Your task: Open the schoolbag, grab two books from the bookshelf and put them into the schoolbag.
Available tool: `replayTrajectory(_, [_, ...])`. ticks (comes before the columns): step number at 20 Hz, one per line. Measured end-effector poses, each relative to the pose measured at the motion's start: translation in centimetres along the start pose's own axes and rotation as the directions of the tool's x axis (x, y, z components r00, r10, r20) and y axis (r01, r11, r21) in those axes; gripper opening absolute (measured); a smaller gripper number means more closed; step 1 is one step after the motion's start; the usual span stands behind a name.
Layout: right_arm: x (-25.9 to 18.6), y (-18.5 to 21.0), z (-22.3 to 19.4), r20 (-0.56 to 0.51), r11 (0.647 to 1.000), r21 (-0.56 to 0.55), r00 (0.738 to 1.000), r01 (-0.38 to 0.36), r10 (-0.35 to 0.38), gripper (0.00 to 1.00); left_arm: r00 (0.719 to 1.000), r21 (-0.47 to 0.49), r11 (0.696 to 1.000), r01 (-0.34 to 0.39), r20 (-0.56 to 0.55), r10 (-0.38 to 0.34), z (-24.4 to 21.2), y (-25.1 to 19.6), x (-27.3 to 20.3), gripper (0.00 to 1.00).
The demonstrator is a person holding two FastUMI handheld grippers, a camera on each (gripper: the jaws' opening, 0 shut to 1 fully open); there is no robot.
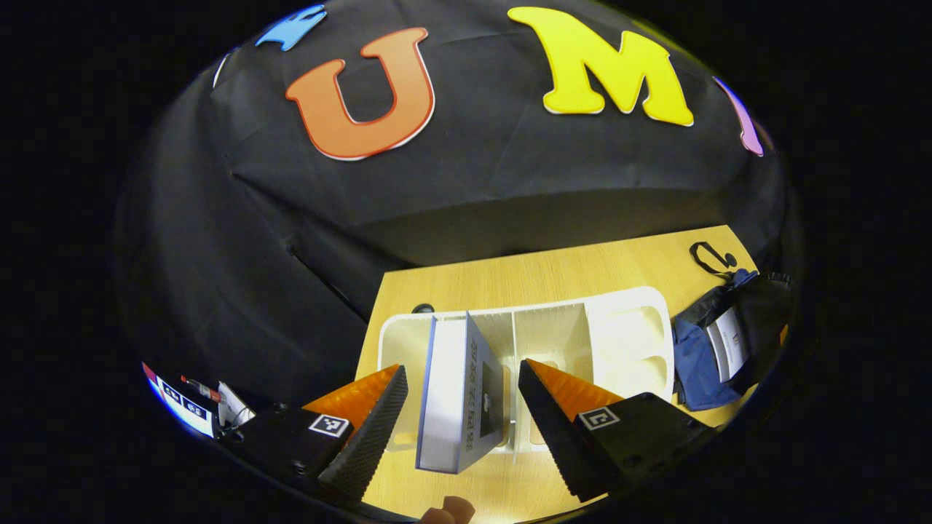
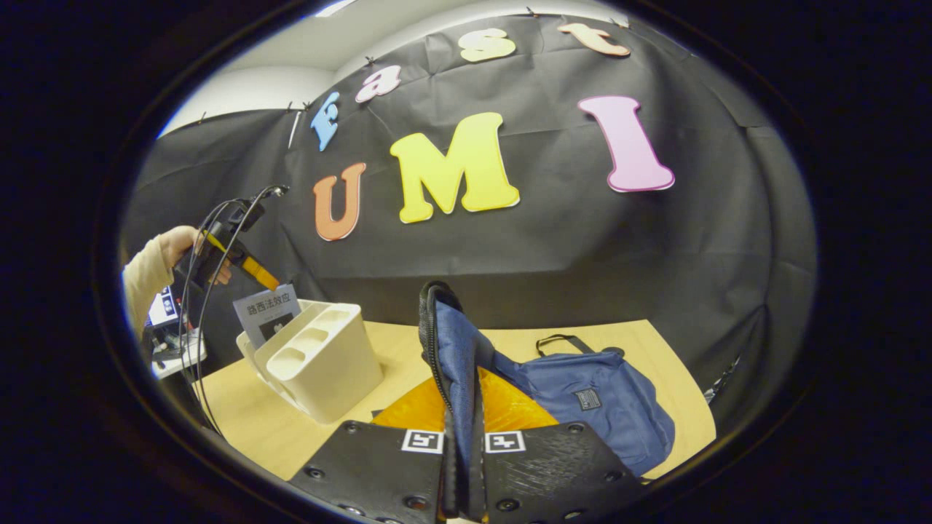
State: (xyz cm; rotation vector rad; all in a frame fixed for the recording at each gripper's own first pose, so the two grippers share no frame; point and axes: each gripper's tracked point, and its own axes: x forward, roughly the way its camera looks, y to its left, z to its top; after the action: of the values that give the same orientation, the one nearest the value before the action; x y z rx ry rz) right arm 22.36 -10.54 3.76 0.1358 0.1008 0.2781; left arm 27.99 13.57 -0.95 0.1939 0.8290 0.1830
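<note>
A grey-blue book (image 1: 459,393) stands upright in the white bookshelf (image 1: 626,335). My left gripper (image 1: 462,367) is open, one finger on each side of the book with a small gap on both sides. In the right gripper view a hand holds that gripper (image 2: 244,266) just above the book (image 2: 266,311), which sticks up out of the bookshelf (image 2: 320,364). My right gripper (image 2: 460,466) is shut on the black-trimmed edge of the blue schoolbag (image 2: 590,400) and holds it up. In the left gripper view the schoolbag (image 1: 699,356) lies open beside the shelf, with something white (image 1: 728,342) inside.
Everything rests on a wooden table (image 2: 247,422) against the black cloth wall. A black carry loop (image 1: 710,258) lies behind the bag. Cables (image 2: 193,342) hang from the left gripper past the table's left edge, where small items (image 1: 182,400) sit.
</note>
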Motion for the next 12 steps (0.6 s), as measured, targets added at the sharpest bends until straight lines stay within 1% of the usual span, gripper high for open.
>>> replayTrajectory(1, [-0.2,-0.1,0.0,0.008,1.000,-0.020,1.000,0.007,-0.007,0.06,0.999,-0.005,1.000,0.019,-0.047,-0.019,-0.6,-0.2,0.7,0.98])
replayTrajectory(3, [-0.4,0.2,0.1,0.018,0.999,-0.044,1.000,0.002,-0.001,0.06,0.993,-0.031,0.999,0.027,-0.111,-0.031,-1.4,0.4,0.8,0.96])
replayTrajectory(6, [-0.4,0.6,-0.5,0.009,0.998,-0.057,1.000,-0.009,0.009,0.06,0.981,-0.040,0.998,0.057,-0.181,-0.064,-2.7,0.3,2.3,0.93])
replayTrajectory(7, [-0.4,0.7,-0.6,0.007,0.998,-0.064,1.000,-0.011,0.011,0.06,0.976,-0.044,0.997,0.068,-0.202,-0.075,-3.0,-0.1,2.5,0.89])
replayTrajectory(8, [-0.8,0.9,-0.5,0.010,0.998,-0.069,1.000,-0.014,0.015,0.06,0.969,-0.050,0.995,0.089,-0.226,-0.098,-3.6,-0.4,3.0,0.82])
replayTrajectory(9, [-0.8,0.9,-0.4,0.015,0.998,-0.069,1.000,-0.015,0.016,0.06,0.964,-0.056,0.994,0.091,-0.244,-0.102,-3.8,-0.6,3.0,0.79])
replayTrajectory(10, [-0.8,0.9,-0.3,0.017,0.998,-0.067,1.000,-0.016,0.017,0.06,0.959,-0.054,0.994,0.093,-0.263,-0.104,-4.1,-0.7,3.1,0.72])
replayTrajectory(11, [-0.8,0.8,-0.3,0.018,0.998,-0.061,1.000,-0.019,0.020,0.06,0.957,-0.046,0.994,0.098,-0.271,-0.106,-4.2,-0.5,3.3,0.72])
replayTrajectory(12, [-0.7,0.8,-0.4,0.013,0.999,-0.050,1.000,-0.022,0.023,0.06,0.956,-0.037,0.996,0.085,-0.280,-0.092,-4.3,-0.1,3.5,0.70])
